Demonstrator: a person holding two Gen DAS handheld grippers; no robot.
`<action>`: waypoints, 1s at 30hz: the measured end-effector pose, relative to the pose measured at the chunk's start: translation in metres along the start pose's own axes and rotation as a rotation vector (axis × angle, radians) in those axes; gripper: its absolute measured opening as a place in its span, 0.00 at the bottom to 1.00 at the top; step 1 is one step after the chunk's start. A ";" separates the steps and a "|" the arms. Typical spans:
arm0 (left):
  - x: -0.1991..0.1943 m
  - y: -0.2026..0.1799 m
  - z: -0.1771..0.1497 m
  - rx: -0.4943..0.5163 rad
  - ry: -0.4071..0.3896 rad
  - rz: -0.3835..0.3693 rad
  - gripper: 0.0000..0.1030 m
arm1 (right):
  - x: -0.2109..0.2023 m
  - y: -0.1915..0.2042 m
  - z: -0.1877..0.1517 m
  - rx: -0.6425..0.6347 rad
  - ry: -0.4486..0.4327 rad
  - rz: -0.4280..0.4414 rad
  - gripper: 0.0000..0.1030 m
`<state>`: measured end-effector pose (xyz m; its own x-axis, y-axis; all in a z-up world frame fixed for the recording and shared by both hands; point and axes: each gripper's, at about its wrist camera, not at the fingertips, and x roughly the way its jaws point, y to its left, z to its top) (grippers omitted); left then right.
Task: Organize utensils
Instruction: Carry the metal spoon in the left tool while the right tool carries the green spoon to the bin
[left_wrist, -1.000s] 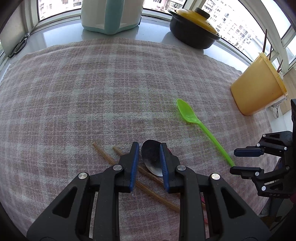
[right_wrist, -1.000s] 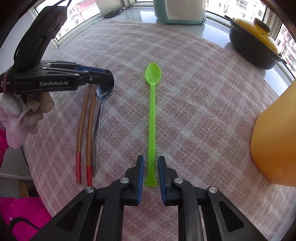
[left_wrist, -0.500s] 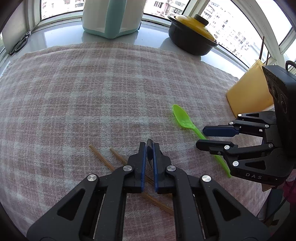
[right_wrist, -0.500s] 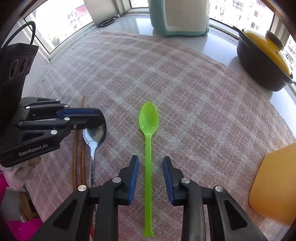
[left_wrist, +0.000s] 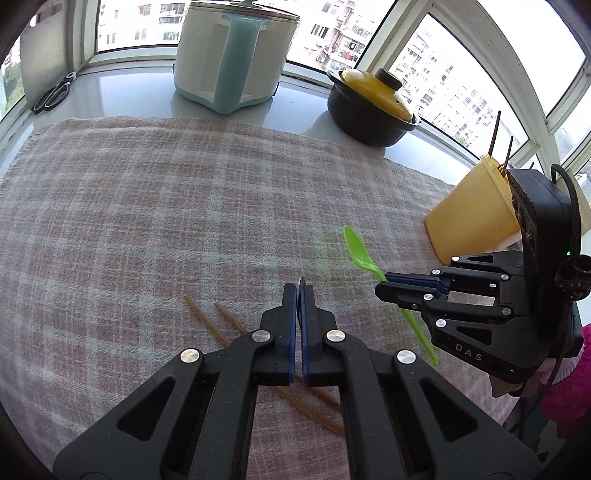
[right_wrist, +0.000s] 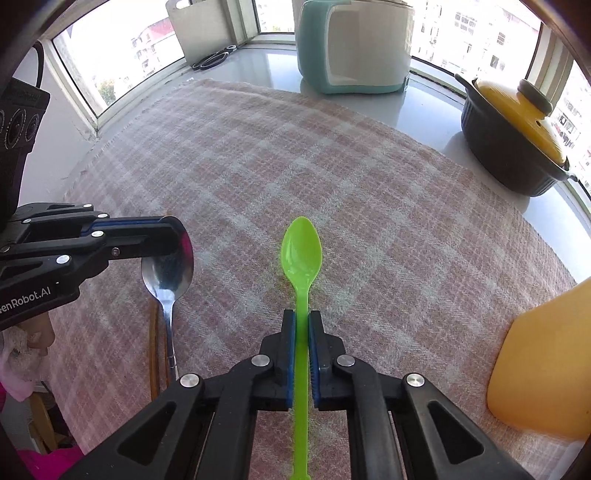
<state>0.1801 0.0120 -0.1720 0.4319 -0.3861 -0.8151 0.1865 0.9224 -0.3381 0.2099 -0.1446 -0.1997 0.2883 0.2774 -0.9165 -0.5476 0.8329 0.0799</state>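
Cloth, pink and grey plaid, covers the whole work surface under both grippers. Beyond the jaws on the windowsill stand a white and teal cooker and a black pot with a yellow lid.

To the right of the right gripper's jaws, close by, stands a tall yellow utensil holder. In the left wrist view its rim shows a few dark sticks already standing inside; it looks like the place the utensils belong.

Right gripper has its jaws pressed onto the handle of a green plastic spoon, pinching it partway along. The spoon's long axis runs straight ahead along the fingers, bowl out in front, handle tail trailing back beneath the gripper.

Left gripper has its jaws pressed together on the bowl of a metal spoon, gripping it edge-on. From the right wrist view the metal handle hangs back and down from the jaws, toward the cloth; whether its far end touches the cloth cannot be told.

Two brown chopsticks lie on the cloth just beneath and to the left of the left jaws, side by side, running diagonally back under them.

Of the two hands, the right is clearly the nearer to the holder, which sits just off its right side, while the left is well apart from it, with the right gripper in between. Judging by this, the green spoon would need to be tipped upright to enter the holder's mouth.
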 end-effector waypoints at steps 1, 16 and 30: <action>-0.004 -0.003 0.001 0.003 -0.012 -0.001 0.00 | -0.006 0.000 -0.001 0.000 -0.014 -0.004 0.04; -0.064 -0.042 0.015 0.051 -0.153 -0.015 0.00 | -0.092 -0.019 -0.030 0.114 -0.228 -0.029 0.04; -0.108 -0.097 0.044 0.111 -0.303 -0.069 0.00 | -0.173 -0.050 -0.060 0.211 -0.404 -0.079 0.04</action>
<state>0.1539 -0.0355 -0.0306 0.6550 -0.4472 -0.6091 0.3123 0.8942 -0.3208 0.1400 -0.2632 -0.0689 0.6283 0.3388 -0.7003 -0.3516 0.9267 0.1329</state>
